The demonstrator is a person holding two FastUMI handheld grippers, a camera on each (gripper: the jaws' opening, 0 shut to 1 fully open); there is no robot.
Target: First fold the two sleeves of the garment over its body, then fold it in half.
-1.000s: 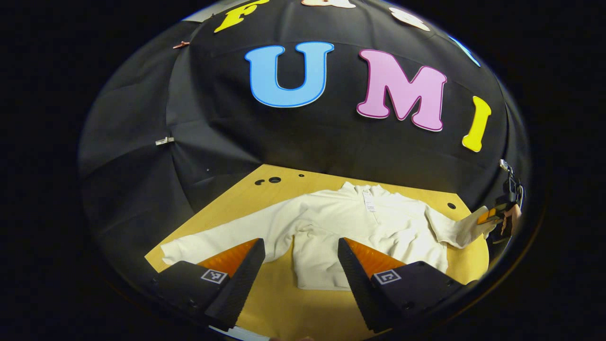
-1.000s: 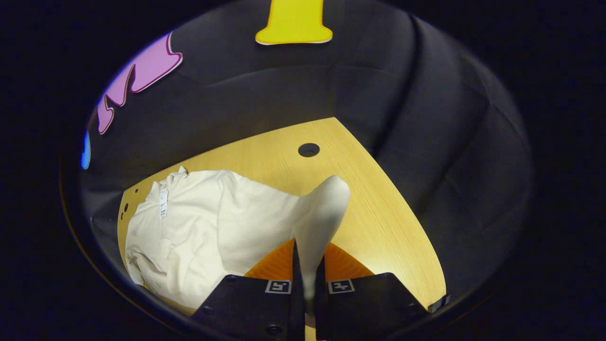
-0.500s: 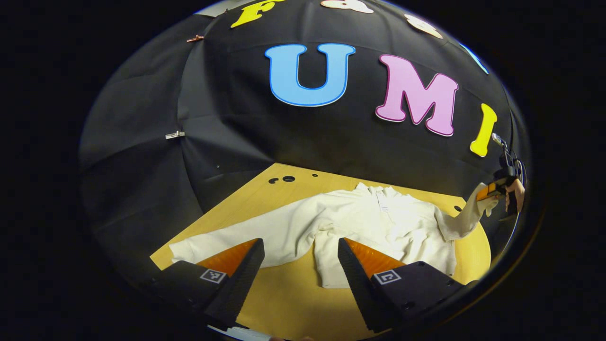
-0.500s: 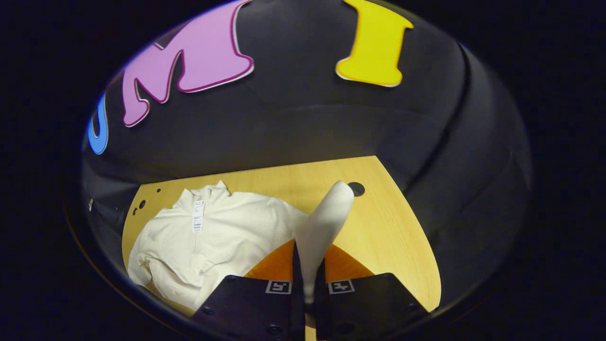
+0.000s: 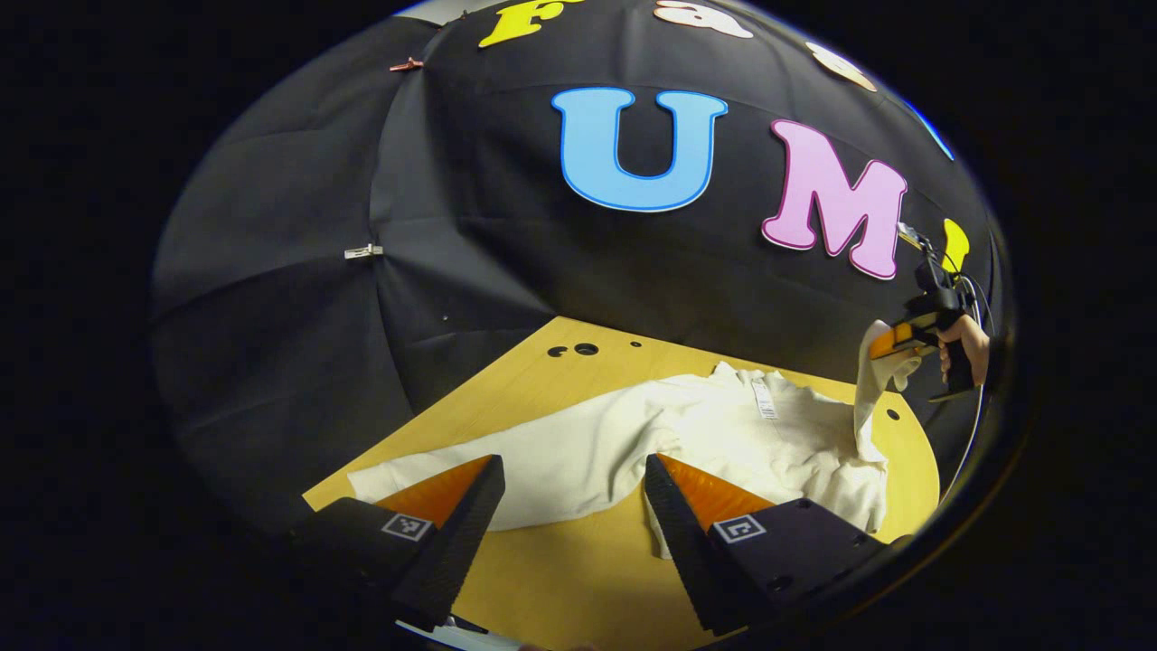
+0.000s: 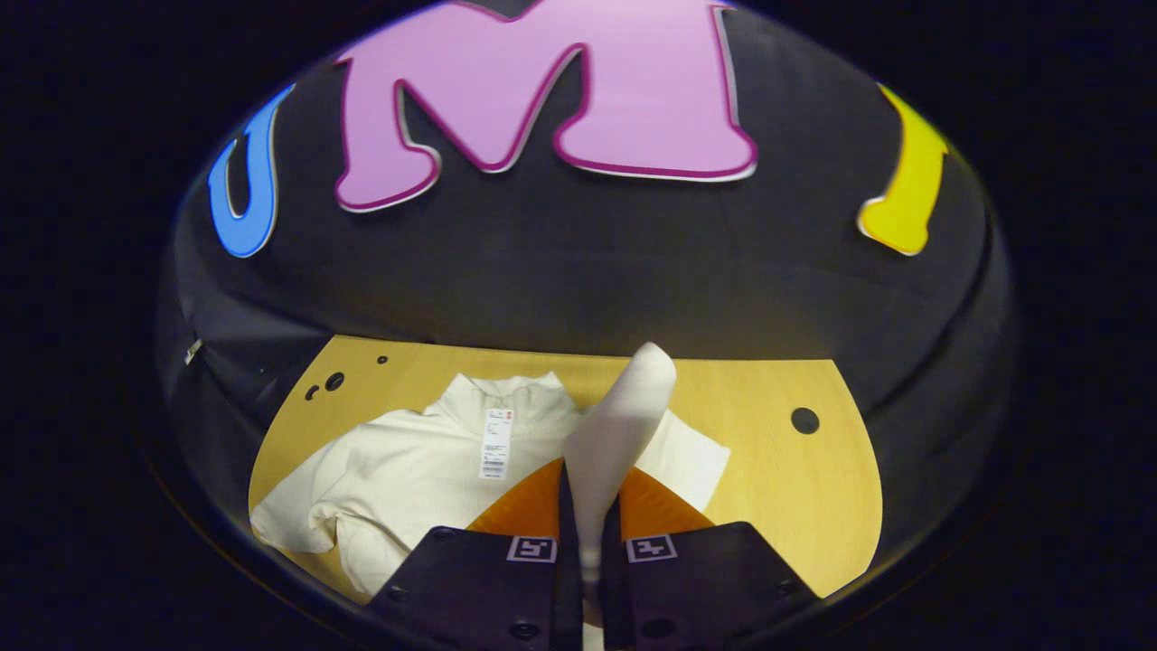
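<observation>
A cream long-sleeved garment (image 5: pixel 723 434) lies face up on the wooden table (image 5: pixel 560 579), collar toward the back wall, a paper tag (image 6: pixel 493 443) hanging at its neck. My right gripper (image 6: pixel 587 551) is shut on the end of one sleeve (image 6: pixel 619 425), which stands lifted above the body. In the left gripper view that gripper (image 5: pixel 895 342) shows at the far right, held by a hand (image 5: pixel 963 348), with the sleeve hanging from it. The other sleeve (image 5: pixel 506 466) lies stretched flat. Just above and in front of that sleeve, my left gripper (image 5: pixel 569 506) is open and holds nothing.
The table (image 6: pixel 813 488) has small round holes near its back corners (image 5: pixel 585 349) (image 6: pixel 804 419). Black cloth walls close it in behind and at both sides. Bare wood lies in front of the garment's hem.
The right gripper has raised the sleeve end higher and swung it inward over the garment's body. The left gripper stays open while its view has shifted leftward.
</observation>
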